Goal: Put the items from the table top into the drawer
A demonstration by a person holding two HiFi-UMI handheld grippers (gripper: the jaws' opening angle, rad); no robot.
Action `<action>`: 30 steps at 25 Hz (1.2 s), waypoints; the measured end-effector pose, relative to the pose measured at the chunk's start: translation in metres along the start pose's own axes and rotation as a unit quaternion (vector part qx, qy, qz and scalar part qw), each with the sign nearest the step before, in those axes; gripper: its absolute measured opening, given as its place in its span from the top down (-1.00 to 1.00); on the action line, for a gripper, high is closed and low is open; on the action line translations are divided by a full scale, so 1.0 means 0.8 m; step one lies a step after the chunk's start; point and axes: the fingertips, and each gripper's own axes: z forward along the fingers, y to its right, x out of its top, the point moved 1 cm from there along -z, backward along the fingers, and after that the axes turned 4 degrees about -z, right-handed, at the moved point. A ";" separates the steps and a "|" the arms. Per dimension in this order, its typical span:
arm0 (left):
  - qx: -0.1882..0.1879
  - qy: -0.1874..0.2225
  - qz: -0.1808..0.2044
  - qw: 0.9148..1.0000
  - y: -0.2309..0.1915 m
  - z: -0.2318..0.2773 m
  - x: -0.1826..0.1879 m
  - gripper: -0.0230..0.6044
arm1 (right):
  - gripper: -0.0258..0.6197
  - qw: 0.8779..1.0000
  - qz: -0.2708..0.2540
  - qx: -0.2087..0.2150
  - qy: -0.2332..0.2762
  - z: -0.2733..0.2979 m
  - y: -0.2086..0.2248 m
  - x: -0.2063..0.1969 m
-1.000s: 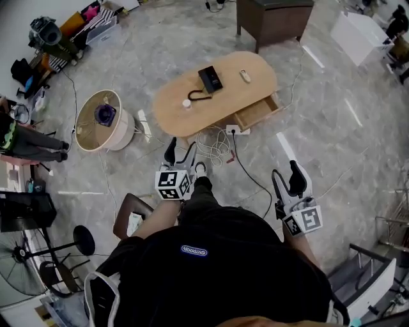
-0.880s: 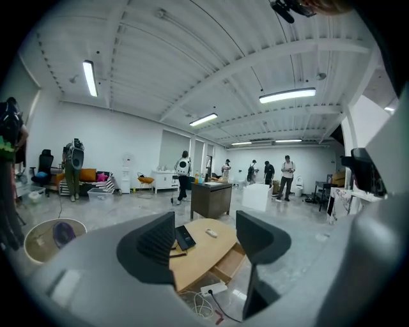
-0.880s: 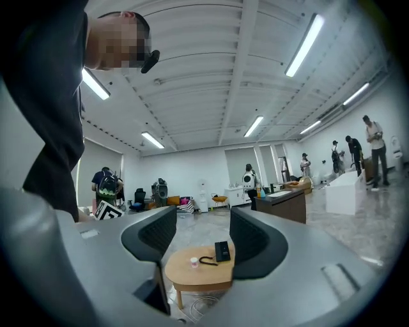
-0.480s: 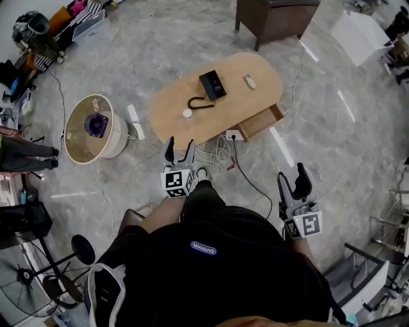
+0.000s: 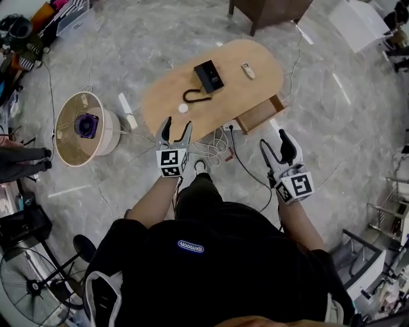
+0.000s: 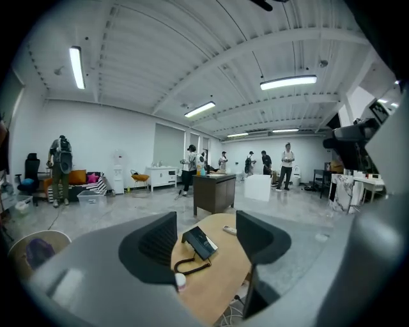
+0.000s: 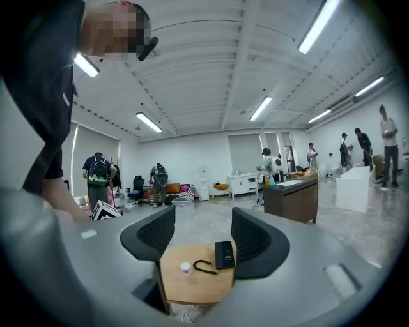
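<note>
An oval wooden table stands ahead of me with its drawer pulled open on the near right side. On top lie a black box with a curled black cord, a small white cap-like item and a small white remote. My left gripper hangs open just short of the table's near edge. My right gripper is open too, a little below the drawer. The left gripper view shows the box, the small white item and the remote; the right gripper view shows the box.
A round lamp shade lies on the floor at the left. White and black cables and a power strip lie under the table's near edge. A dark cabinet stands behind the table. People stand far across the room.
Both grippers have come closer to the table, and the right one has risen toward the drawer. The table sits higher and nearer in the head view.
</note>
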 end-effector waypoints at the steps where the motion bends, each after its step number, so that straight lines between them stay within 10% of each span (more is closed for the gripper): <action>1: -0.009 -0.002 0.001 1.000 -0.001 0.007 -0.001 0.01 | 0.04 1.000 0.004 0.006 -0.007 0.018 -0.001 -0.008; 18: -0.034 -0.087 -0.004 0.996 -0.080 0.095 -0.115 0.01 | -0.06 0.985 0.004 0.127 -0.119 0.249 -0.070 -0.168; 30: -0.073 -0.209 0.058 0.974 -0.121 0.192 -0.280 -0.06 | -0.11 0.980 -0.009 0.134 -0.144 0.268 -0.084 -0.221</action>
